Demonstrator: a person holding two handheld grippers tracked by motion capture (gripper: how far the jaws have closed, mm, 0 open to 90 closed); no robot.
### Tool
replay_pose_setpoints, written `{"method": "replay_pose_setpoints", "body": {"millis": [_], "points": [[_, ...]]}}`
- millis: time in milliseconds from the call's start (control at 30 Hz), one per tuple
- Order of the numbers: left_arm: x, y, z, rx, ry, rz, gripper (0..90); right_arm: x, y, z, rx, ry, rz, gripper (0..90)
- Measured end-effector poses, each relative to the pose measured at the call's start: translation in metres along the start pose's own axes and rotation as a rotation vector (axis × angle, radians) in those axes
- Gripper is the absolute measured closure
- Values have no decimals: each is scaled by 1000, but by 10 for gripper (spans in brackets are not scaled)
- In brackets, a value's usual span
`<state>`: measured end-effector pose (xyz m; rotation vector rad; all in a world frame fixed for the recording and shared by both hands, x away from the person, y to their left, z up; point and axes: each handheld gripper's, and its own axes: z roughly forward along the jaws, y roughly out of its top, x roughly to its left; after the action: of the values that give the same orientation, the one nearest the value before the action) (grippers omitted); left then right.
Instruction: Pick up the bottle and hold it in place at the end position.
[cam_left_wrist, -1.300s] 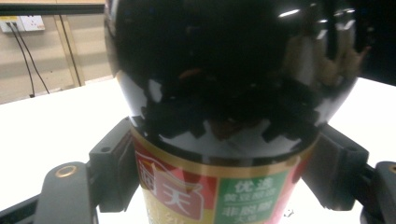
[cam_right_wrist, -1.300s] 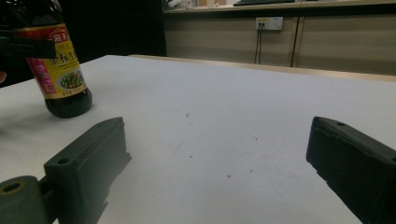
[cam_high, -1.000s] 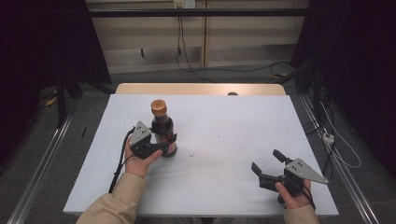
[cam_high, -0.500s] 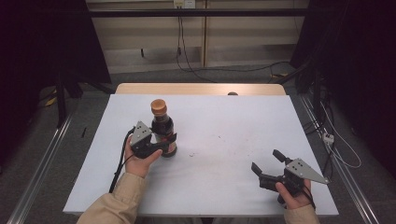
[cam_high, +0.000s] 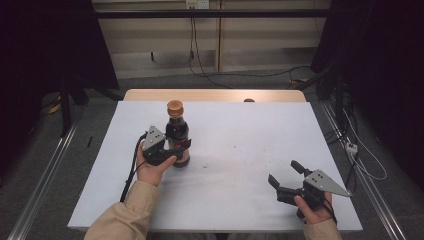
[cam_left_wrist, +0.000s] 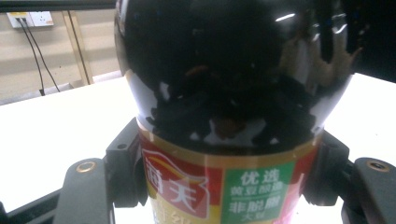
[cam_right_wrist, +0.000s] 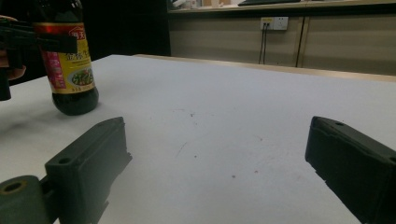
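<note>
A dark sauce bottle (cam_high: 176, 134) with an orange cap and a red, green and yellow label stands upright on the white table (cam_high: 235, 125), left of the middle. My left gripper (cam_high: 179, 149) is shut on the bottle's lower body at the label. In the left gripper view the bottle (cam_left_wrist: 229, 107) sits between both jaws, which press its sides. My right gripper (cam_high: 286, 175) rests open near the front right of the table with nothing between its jaws. In the right gripper view the bottle (cam_right_wrist: 65, 60) stands far off at the upper left, with the open right gripper (cam_right_wrist: 219, 158) facing bare table.
The white table top has a few small dark specks (cam_high: 250, 150) near the middle. A wooden edge (cam_high: 215, 95) runs along the far side. Cables (cam_high: 200, 60) and wall sockets lie beyond the table, and metal rails flank it on the floor.
</note>
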<state>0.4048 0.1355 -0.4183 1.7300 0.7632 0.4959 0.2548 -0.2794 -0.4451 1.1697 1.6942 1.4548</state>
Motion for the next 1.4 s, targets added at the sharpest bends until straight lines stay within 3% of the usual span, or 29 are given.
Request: {"method": "replay_pose_setpoints", "body": {"millis": [267, 700, 900, 933, 1033, 1067, 1400], "points": [[0, 2, 6, -6, 2, 9, 309, 0, 0, 0, -1, 10, -7, 53], [-1, -4, -2, -25, 5, -8, 305, 0, 0, 0, 0, 11, -6, 53], [-2, -6, -10, -16, 4, 9, 300, 0, 0, 0, 1, 8, -6, 53], [-1, -6, -11, -16, 8, 30, 300, 0, -1, 1, 1, 8, -7, 53], [-4, -8, -12, -18, 2, 22, 298, 1, 0, 1, 0, 8, -8, 53], [-3, -7, -13, -17, 6, 45, 298, 1, 0, 1, 1, 7, -10, 53], [-4, -7, -15, -29, 2, 16, 292, 0, 0, 1, 2, 8, -5, 55]]}}
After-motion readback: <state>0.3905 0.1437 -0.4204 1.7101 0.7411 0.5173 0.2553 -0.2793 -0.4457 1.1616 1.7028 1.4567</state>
